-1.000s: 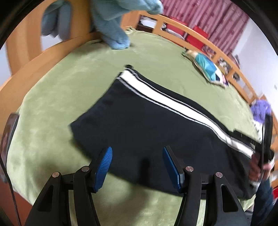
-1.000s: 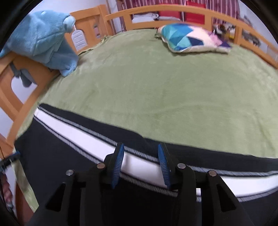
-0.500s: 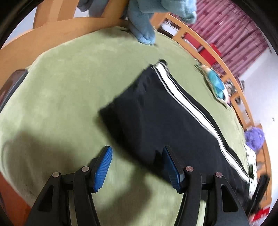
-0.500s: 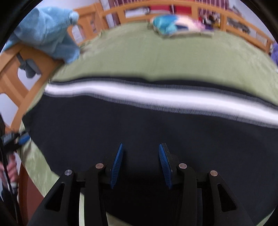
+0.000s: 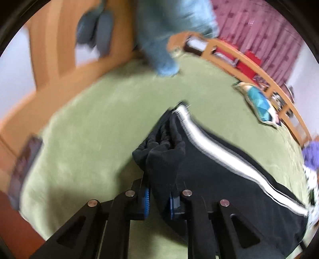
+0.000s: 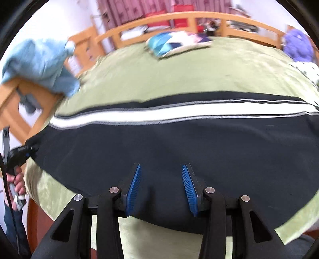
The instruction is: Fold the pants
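Observation:
Black pants [image 6: 179, 143] with a white side stripe [image 6: 179, 114] lie lengthwise across the green bed cover [image 6: 189, 71]. In the left wrist view my left gripper [image 5: 159, 201] is shut on a bunched corner of the pants [image 5: 161, 157] and holds it lifted off the cover. In the right wrist view my right gripper [image 6: 161, 187] is open, its blue pads over the near edge of the pants. The left gripper [image 6: 20, 154] shows there at the far left, at the end of the pants.
A blue plush toy [image 6: 43, 63] hangs on the wooden bed frame [image 6: 179, 18]. A patterned pillow [image 6: 173, 42] lies at the far side and a purple plush [image 6: 298, 46] at the right. A dark flat object [image 5: 24, 165] lies at the bed's left edge.
My left gripper has closed on the corner of the pants and raised it. My right gripper has drawn back from the stripe to the near edge and stayed open.

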The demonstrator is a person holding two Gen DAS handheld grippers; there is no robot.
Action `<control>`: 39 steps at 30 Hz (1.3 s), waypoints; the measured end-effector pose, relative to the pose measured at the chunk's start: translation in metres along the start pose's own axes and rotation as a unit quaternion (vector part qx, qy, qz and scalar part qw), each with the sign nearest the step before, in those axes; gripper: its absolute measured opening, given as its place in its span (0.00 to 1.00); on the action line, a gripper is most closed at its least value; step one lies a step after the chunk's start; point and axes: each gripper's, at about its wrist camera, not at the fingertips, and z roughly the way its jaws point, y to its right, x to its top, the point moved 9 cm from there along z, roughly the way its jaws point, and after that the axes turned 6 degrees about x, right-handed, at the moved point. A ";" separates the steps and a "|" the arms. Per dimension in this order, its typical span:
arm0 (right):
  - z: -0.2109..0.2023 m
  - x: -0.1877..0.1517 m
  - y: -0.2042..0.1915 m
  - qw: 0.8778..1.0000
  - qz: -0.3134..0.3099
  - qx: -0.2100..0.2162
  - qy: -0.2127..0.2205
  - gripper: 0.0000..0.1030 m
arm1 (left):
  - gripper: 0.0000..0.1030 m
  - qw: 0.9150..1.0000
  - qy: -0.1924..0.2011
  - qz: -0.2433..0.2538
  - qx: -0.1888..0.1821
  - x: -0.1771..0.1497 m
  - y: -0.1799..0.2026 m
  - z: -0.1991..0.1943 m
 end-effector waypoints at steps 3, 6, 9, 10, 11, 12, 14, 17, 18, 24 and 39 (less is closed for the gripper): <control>-0.026 0.015 0.022 0.999 -0.001 -0.033 0.023 0.42 | 0.12 0.998 0.039 0.052 -0.014 0.014 0.043 -0.035; -0.052 0.031 0.043 0.998 -0.002 -0.053 0.041 0.42 | 0.12 0.992 0.058 0.099 -0.060 0.017 0.102 -0.073; -0.087 0.058 0.067 0.995 0.002 -0.060 0.079 0.44 | 0.12 0.980 0.062 0.161 -0.103 0.006 0.174 -0.105; -0.104 0.069 0.077 0.993 0.007 -0.059 0.106 0.51 | 0.12 0.976 0.062 0.178 -0.112 -0.001 0.192 -0.112; -0.113 0.075 0.083 0.991 0.010 -0.056 0.121 0.57 | 0.12 0.970 0.059 0.202 -0.122 -0.012 0.218 -0.119; -0.121 0.080 0.088 0.989 0.013 -0.052 0.134 0.58 | 0.12 0.965 0.055 0.222 -0.130 -0.023 0.240 -0.123; -0.132 0.081 0.104 0.986 0.027 -0.046 0.155 0.58 | 0.11 0.955 0.046 0.256 -0.142 -0.050 0.277 -0.129; -0.131 0.069 0.130 0.984 0.057 -0.032 0.164 0.58 | 0.11 0.942 0.031 0.295 -0.158 -0.098 0.317 -0.133; -0.127 0.064 0.135 0.984 0.069 -0.023 0.162 0.58 | 0.11 0.939 0.025 0.302 -0.165 -0.114 0.326 -0.134; -0.124 0.050 0.154 0.983 0.126 0.013 0.135 0.53 | 0.12 0.920 -0.054 0.330 -0.205 -0.202 0.355 -0.117; -0.068 0.036 0.078 0.997 0.028 0.001 0.069 0.53 | 0.58 0.948 -0.006 0.274 -0.162 -0.144 0.273 -0.129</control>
